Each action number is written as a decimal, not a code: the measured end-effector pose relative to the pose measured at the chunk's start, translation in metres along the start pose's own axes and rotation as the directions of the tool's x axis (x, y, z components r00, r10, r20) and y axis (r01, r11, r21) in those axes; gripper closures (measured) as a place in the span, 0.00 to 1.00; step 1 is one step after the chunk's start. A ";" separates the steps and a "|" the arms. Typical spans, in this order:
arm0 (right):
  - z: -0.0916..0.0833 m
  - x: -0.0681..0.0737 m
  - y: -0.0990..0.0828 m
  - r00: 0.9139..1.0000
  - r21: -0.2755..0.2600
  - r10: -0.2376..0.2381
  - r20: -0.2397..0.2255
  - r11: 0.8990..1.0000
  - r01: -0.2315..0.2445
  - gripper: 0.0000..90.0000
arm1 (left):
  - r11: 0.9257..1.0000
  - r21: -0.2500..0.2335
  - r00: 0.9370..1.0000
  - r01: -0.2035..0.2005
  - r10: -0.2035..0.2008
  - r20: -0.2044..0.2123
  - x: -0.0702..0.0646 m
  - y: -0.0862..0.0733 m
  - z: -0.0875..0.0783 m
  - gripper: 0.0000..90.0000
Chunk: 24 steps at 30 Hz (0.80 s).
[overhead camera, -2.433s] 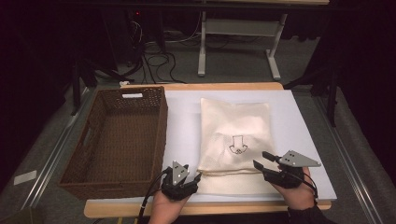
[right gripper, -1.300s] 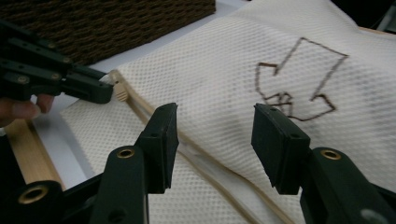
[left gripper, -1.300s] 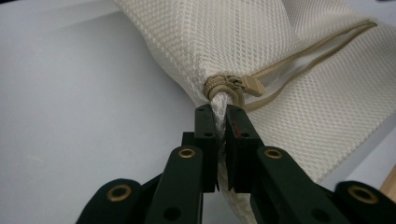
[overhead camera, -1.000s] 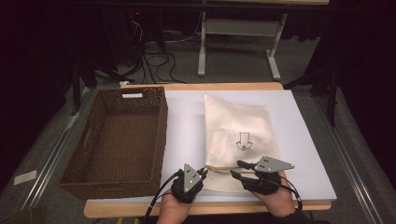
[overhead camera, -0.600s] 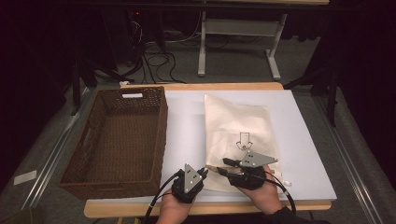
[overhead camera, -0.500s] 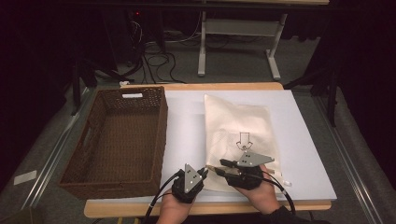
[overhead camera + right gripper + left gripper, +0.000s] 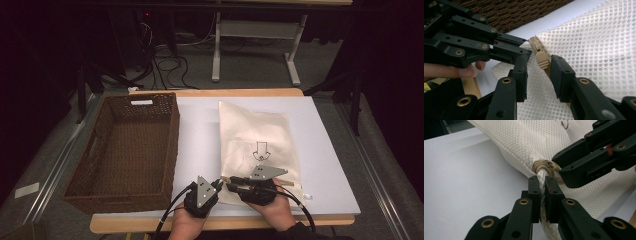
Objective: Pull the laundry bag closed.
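Both grippers are black, built from flat linkage bars pinned with brass-coloured rivets. The left gripper (image 7: 218,186) carries a grey three-cornered plate dotted with small screws, and a black cable trails from its rear. The right gripper (image 7: 232,183) has the same grey plate and cable. A red mark shows on one left jaw pad. The sleeve (image 7: 300,232) behind the right gripper is dark.
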State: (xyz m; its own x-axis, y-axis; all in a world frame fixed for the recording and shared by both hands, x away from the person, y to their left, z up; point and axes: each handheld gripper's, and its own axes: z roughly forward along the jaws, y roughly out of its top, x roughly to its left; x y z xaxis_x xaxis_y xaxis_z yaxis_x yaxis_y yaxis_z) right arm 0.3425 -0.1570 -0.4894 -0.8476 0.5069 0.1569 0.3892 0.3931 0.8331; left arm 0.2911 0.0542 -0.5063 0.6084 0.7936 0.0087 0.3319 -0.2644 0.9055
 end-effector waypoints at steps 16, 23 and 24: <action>-0.003 -0.003 0.000 1.000 -0.007 0.013 -0.014 1.000 -0.013 0.88 | 1.000 0.021 1.000 -0.021 0.021 -0.003 -0.001 -0.001 0.002 0.94; -0.005 -0.002 0.000 1.000 -0.016 0.006 -0.016 1.000 -0.007 0.90 | 0.998 0.046 0.999 -0.034 0.035 -0.005 -0.003 -0.003 0.006 0.94; -0.005 -0.001 0.000 1.000 -0.017 0.007 -0.015 1.000 -0.007 0.90 | 0.998 0.050 0.999 -0.033 0.034 -0.004 -0.003 -0.003 0.006 0.94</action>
State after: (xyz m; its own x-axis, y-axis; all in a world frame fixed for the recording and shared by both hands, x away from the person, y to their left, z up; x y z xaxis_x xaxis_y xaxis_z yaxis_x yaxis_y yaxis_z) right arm 0.3420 -0.1611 -0.4866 -0.8504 0.4978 0.1704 0.3889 0.3766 0.8408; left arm 0.2924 0.0493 -0.5115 0.6165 0.7863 0.0407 0.3471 -0.3178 0.8823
